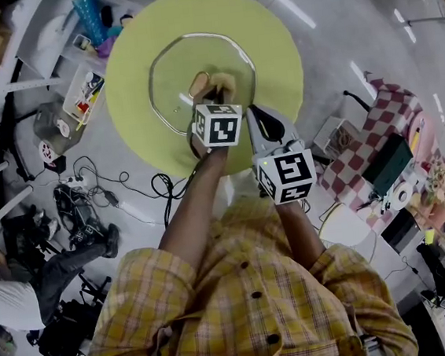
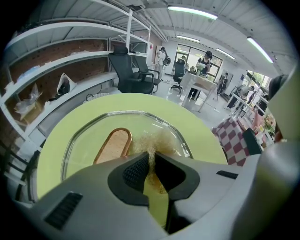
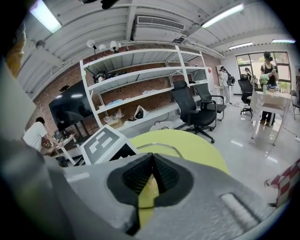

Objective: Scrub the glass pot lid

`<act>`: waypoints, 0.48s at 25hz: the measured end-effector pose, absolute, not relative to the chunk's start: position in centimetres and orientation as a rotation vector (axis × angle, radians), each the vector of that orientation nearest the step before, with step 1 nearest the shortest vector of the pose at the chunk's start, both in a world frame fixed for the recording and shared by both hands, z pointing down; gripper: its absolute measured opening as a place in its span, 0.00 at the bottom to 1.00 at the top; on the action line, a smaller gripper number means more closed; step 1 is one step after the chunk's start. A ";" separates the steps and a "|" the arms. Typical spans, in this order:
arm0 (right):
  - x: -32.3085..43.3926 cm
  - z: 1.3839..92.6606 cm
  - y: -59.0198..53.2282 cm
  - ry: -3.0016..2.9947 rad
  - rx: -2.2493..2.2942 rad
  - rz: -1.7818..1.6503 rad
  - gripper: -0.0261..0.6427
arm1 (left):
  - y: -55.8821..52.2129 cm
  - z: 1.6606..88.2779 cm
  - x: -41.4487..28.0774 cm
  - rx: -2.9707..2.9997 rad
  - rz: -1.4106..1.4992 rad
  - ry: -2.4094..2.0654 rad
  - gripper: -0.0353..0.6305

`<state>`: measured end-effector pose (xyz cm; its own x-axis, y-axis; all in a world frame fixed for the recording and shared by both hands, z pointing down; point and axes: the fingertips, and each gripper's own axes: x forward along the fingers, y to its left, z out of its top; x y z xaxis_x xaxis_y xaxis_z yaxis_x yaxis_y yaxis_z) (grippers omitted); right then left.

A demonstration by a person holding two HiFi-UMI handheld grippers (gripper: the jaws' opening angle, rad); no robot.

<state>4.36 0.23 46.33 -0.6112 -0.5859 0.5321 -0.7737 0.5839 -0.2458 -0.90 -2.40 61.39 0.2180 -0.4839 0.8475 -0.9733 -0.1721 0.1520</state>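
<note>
- Head view: the glass lid (image 1: 171,82) lies flat near the middle of the round worktop (image 1: 127,61). Its bright rim sits well inside the worktop's edge all round.
- An oval wooden handle (image 1: 197,83) sits on the lid's middle. The glass is clear and shows the smooth yellow-green top through it.
- Left gripper view: the left tongs (image 2: 151,158) are pinched tight on a tan, fibrous scrub pad (image 2: 157,139). The pad rests on the glass just right of the handle.
- Right gripper view: the right tongs (image 3: 150,158) are closed tip to tip, with nothing between their ribbed black pads. In the head view they hang by the lid's near right rim; whether they touch it cannot be told.
- A band of bare worktop rings the lid on every side.
- Glossy grey floor (image 1: 334,35) lies open beyond the worktop's far right edge. Black cables (image 1: 88,179) trail on the floor to the left, and a checked cloth (image 1: 394,116) lies to the right.
</note>
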 end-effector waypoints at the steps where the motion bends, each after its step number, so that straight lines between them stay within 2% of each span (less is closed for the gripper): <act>1: 4.4 46.3 0.3 -2.421 1.097 0.653 0.04 | -2.3 61.4 -0.9 1.771 0.860 -1.358 0.12; 12: 5.2 46.0 1.1 -2.417 1.105 0.642 0.04 | -1.2 61.5 -0.5 1.790 0.909 -1.340 0.12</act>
